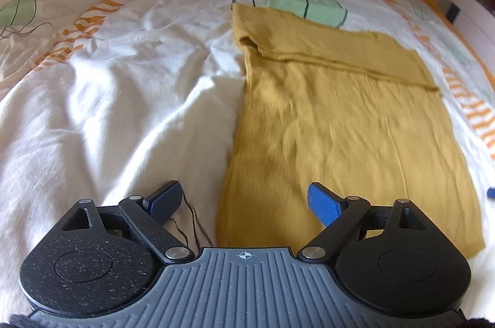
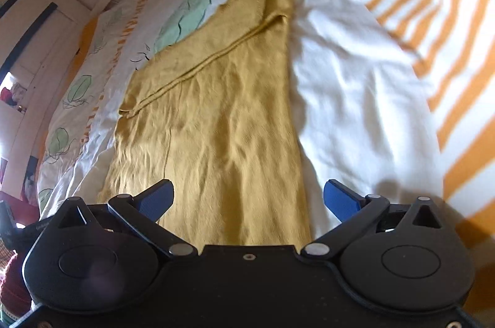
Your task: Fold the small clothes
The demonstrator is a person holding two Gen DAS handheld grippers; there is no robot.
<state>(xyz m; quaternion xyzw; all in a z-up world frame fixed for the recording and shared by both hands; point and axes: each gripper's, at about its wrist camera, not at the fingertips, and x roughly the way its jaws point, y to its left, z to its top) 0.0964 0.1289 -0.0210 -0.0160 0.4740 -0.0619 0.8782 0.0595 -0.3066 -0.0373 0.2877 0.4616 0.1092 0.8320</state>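
rumpled bedding (image 1: 108,99) bears the mustard garment (image 1: 334,117), flat toward my one o'clock. left hand-held gripper (image 1: 244,201) and right hand-held gripper (image 2: 249,201) gape empty; i risk pinching the sheet along with its hem.

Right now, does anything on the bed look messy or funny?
Nothing much. The yellow garment lies flat on the bedcover, far end folded over, only a bit wrinkled. Both claws, left and right, are open and empty.
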